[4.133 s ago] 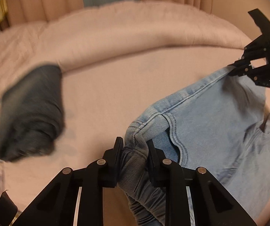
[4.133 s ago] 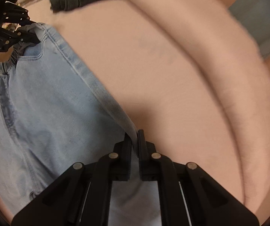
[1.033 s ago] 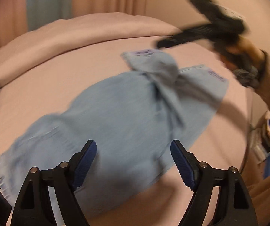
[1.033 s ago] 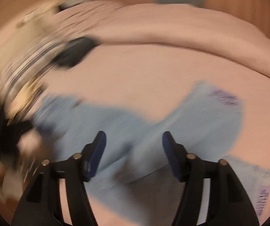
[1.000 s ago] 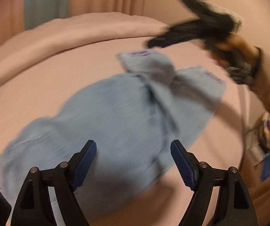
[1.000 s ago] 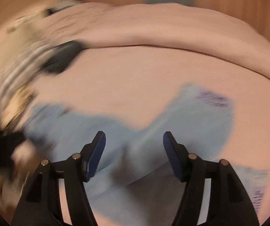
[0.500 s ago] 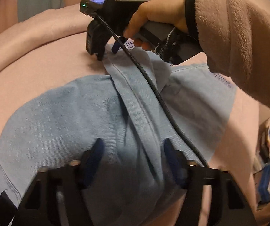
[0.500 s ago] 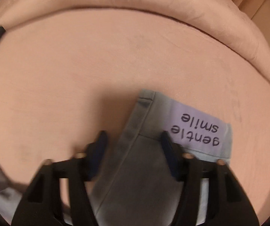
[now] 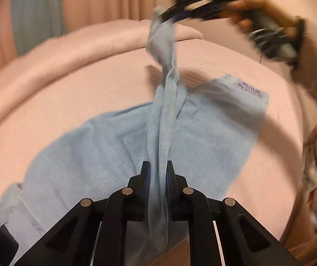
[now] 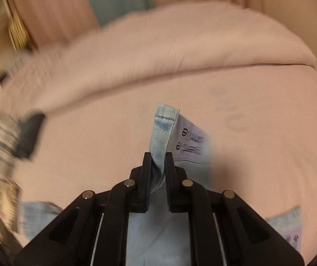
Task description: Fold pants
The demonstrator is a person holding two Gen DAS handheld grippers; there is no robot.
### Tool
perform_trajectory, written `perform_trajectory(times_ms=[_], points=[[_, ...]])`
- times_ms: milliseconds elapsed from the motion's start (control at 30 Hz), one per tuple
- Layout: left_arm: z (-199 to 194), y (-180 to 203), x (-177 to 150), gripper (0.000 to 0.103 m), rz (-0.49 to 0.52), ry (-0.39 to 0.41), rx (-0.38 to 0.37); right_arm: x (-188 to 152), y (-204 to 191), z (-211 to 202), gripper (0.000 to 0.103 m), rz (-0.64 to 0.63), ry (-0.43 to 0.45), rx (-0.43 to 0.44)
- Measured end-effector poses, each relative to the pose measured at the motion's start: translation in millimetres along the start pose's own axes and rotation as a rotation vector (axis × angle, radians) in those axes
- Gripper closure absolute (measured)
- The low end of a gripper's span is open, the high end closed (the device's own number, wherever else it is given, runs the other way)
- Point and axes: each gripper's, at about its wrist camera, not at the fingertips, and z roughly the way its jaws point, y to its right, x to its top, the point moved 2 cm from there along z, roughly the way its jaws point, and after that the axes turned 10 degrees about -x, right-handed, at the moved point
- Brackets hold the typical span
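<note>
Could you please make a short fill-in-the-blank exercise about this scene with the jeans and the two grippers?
1. The left gripper is shut on a fold of the light blue ____.
2. The right gripper holds the hem of one leg, next to a white ____ with printed text.
3. The jeans lie on a ____ bed.

Missing words: jeans; label; pink

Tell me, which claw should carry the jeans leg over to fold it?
Probably the right claw: it is shut on the leg's hem end, lifted off the bed. The left claw pinches mid-leg, low down.
</note>
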Motion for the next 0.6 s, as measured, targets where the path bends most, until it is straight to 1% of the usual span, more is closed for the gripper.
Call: perform_trajectory(times_ms=[33, 100, 133, 200, 233, 267, 300, 333, 367, 433, 467, 533, 600], points=[[-2.3, 6.6, -0.3, 0.091, 0.025, 0.002, -0.001, -3.4, 12.3, -18.1, 0.092, 0.035, 0.031, 0.017], [-1.6, 14.3, -2.5, 0.091, 0.052, -0.003, -0.012, -25.7, 47.6, -65.3, 0.092, 0.124, 0.103, 0.054], [0.3, 17.2, -2.6, 0.091, 0.066, -0.012, -0.018, -42.4, 64.3, -86.8, 0.092, 0.152, 0.135, 0.05], [3.1, 24.4, -6.4, 0.09, 0.099, -0.033, -0.012, -78.0, 86.3, -109.0, 0.092, 0.194, 0.162, 0.036], [8.8, 28.4, -9.6, 0.091, 0.121, -0.06, 0.002, -95.4, 96.6, -120.0, 0.091, 0.218, 0.172, 0.032], [12.9, 28.5, -14.6, 0.09, 0.135, -0.083, 0.011, -116.1, 113.0, -121.8, 0.091, 0.25, 0.165, 0.027], [18.1, 32.9, -18.6, 0.09, 0.152, -0.106, 0.016, -131.6, 123.3, -116.3, 0.091, 0.268, 0.136, 0.02], [24.0, 37.8, -23.2, 0.09, 0.176, -0.132, 0.018, -148.8, 136.5, -103.6, 0.089, 0.298, 0.088, 0.008], [32.9, 33.5, -23.9, 0.09, 0.193, -0.153, 0.021, -160.5, 141.7, -91.3, 0.088, 0.327, 0.057, 0.009], [37.6, 39.8, -28.9, 0.09, 0.228, -0.174, 0.048, -196.1, 166.5, -64.4, 0.087, 0.446, -0.04, 0.018], [34.9, 41.1, -29.6, 0.09, 0.237, -0.177, 0.059, -211.5, 172.8, -61.6, 0.087, 0.485, -0.06, 0.035], [31.1, 39.7, -27.5, 0.09, 0.221, -0.182, 0.058, -228.9, 182.0, -54.5, 0.088, 0.546, -0.077, 0.066], [31.1, 35.5, -24.6, 0.09, 0.193, -0.186, 0.045, -229.9, 184.8, -54.9, 0.091, 0.584, -0.064, 0.097]])
